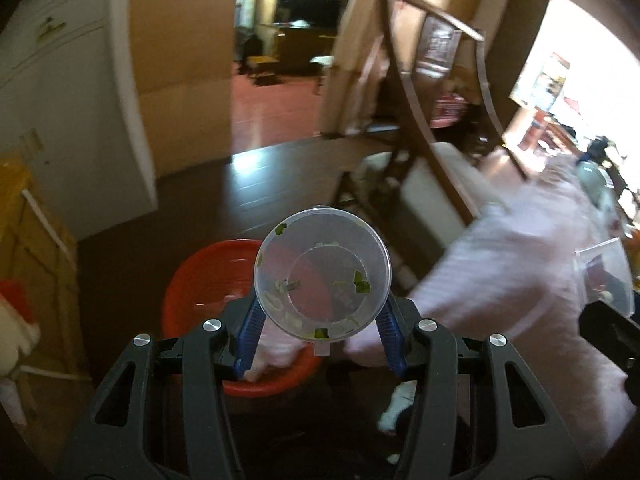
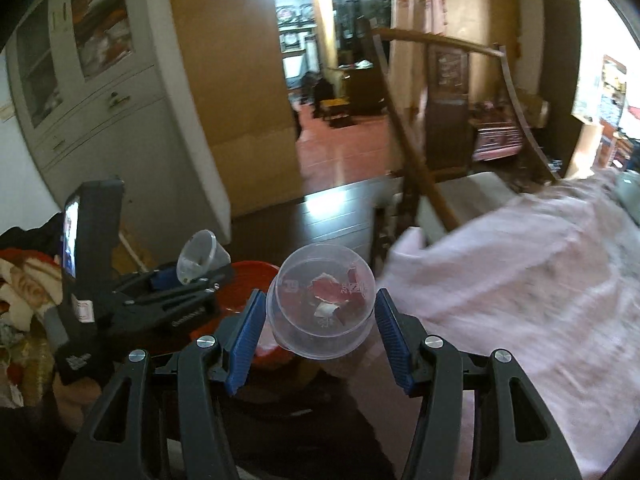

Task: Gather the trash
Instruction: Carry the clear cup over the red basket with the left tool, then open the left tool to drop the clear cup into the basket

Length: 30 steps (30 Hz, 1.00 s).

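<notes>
The left gripper [image 1: 322, 312] holds a clear plastic cup [image 1: 322, 278] between its blue pads [image 1: 251, 326], jaws about half open and pressed against the cup's sides. The cup's mouth faces the camera; green and pale food scraps cling to its inside. The right gripper [image 2: 320, 330] grips a second clear tub [image 2: 323, 310] the same way, jaws about half open against its wall; red and white wrapper pieces lie inside. Just beyond and below both grippers stands a red basin [image 1: 200, 276] on the dark floor [image 1: 248, 184], with pale pink cloth partly in it. A pink tablecloth [image 2: 500, 280] fills the right side. Behind it a wooden chair [image 1: 424, 120] leans. Farther back stand a white cabinet [image 2: 100, 100] and a doorway to a red-floored room.
</notes>
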Tool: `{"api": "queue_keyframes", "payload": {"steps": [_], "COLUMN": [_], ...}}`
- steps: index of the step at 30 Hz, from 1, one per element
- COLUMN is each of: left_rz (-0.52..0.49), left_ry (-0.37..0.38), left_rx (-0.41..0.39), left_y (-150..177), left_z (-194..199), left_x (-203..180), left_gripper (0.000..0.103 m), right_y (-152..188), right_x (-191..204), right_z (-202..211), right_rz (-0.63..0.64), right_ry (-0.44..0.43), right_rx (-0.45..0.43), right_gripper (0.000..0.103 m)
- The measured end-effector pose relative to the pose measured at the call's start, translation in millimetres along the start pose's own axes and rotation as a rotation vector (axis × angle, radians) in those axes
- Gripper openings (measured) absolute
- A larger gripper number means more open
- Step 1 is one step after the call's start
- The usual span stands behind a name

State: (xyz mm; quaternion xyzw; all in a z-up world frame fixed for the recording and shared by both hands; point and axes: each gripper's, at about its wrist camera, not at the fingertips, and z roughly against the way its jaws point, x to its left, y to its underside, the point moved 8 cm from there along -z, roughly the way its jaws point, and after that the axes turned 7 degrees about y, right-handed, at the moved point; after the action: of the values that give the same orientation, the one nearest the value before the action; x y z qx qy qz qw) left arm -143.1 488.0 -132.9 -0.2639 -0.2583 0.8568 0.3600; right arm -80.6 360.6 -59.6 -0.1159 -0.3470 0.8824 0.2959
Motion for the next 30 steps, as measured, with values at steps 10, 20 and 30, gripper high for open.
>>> {"api": "queue_keyframes", "payload": {"steps": [10, 20, 30], "left_rz": [0.116, 0.147, 0.153], "left_ry": [-0.113, -0.161, -0.203], "left_rx": [0.145, 0.247, 0.279], "left_y": [27, 50, 58], "left_z": [-48, -89, -102], "left_x": [87, 116, 130], "left_gripper": [0.051, 0.051, 0.051], "right_y": [5, 13, 20], "right_x": [56, 76, 95], "right_z": [-93, -155, -195], "right_rz": [0.037, 0.023, 0.018], "right_ry": [-0.117, -0.173, -0.227], "right_rx": [0.15, 0.25, 0.343], "right_gripper": [0.056, 0.056, 0.056]}}
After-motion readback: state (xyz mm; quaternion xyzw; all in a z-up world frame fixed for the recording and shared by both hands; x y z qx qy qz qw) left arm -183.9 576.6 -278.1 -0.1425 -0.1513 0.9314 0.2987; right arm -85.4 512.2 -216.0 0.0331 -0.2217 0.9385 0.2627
